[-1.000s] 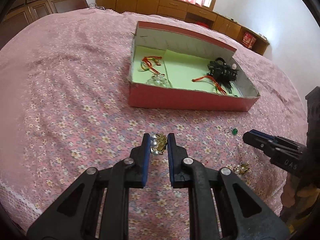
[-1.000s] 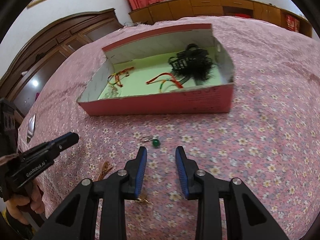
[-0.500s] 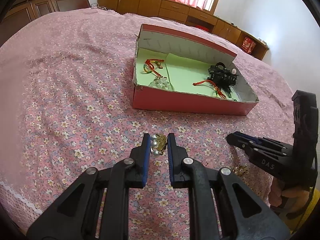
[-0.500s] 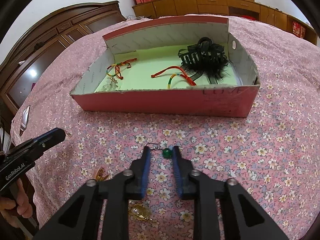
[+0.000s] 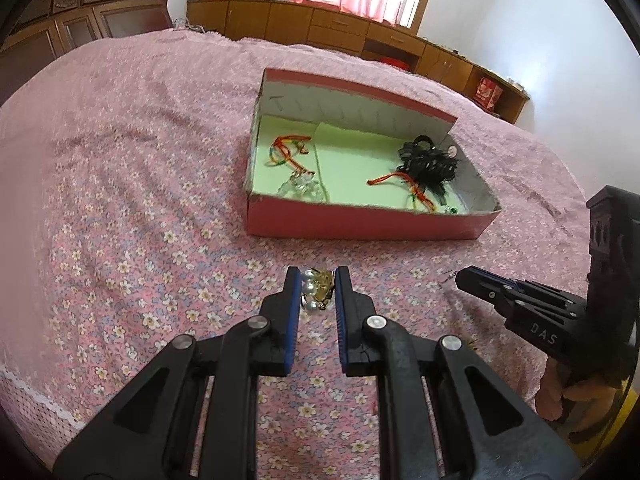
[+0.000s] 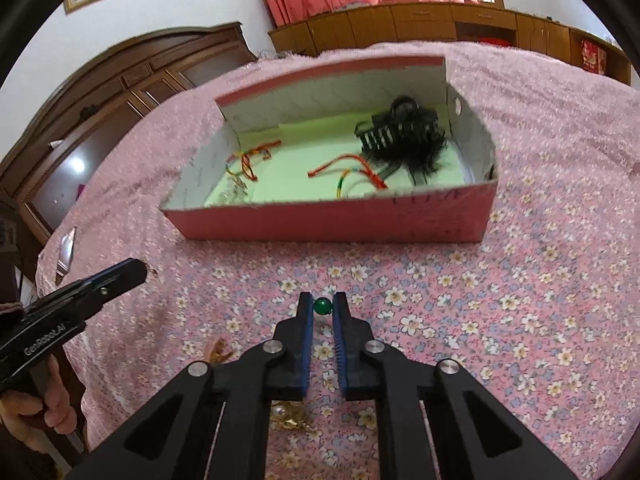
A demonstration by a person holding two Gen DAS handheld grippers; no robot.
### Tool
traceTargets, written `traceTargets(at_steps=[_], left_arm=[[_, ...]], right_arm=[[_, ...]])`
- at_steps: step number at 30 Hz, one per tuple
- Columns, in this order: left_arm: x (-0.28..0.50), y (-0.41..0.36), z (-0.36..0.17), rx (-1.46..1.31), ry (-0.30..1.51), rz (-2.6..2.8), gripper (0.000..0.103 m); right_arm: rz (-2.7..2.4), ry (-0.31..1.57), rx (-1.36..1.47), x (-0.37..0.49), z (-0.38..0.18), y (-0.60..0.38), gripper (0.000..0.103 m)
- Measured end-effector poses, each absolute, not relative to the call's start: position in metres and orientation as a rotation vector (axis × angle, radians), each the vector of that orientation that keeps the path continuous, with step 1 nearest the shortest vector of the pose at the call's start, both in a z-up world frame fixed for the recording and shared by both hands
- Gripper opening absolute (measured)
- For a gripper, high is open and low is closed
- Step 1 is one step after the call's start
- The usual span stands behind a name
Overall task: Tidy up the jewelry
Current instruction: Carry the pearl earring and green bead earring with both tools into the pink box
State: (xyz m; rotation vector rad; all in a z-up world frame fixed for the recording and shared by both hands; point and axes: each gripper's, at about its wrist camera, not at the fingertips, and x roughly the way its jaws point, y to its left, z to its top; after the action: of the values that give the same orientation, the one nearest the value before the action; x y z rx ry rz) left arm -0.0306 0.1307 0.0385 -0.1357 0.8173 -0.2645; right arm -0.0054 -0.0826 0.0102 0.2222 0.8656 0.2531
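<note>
While left gripper [image 5: 317,280] clamps pearl earring [image 5: 316,290], right gripper [image 6: 322,306] pinches green bead [image 6: 322,306], its hook hidden.

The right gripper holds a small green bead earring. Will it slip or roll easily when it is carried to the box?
The green bead looks round and smooth, pinched only at the right gripper tips, so it may slip. Released on the bedspread, it would probably roll little.
</note>
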Motion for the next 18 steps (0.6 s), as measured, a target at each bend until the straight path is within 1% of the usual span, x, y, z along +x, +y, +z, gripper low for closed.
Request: traceTargets(at_steps=[10, 18], left_arm=[[-0.028, 0.112, 0.063, -0.115, 0.736, -0.307, 0.008], [-0.015, 0.103, 0.078, -0.092, 0.678, -0.322, 0.008]], right_arm=[[0.286, 0.738, 0.212, -0.024, 0.048, -0.081, 0.011], [0.303, 0.660, 0.209, -0.018, 0.072, -0.076, 0.011]])
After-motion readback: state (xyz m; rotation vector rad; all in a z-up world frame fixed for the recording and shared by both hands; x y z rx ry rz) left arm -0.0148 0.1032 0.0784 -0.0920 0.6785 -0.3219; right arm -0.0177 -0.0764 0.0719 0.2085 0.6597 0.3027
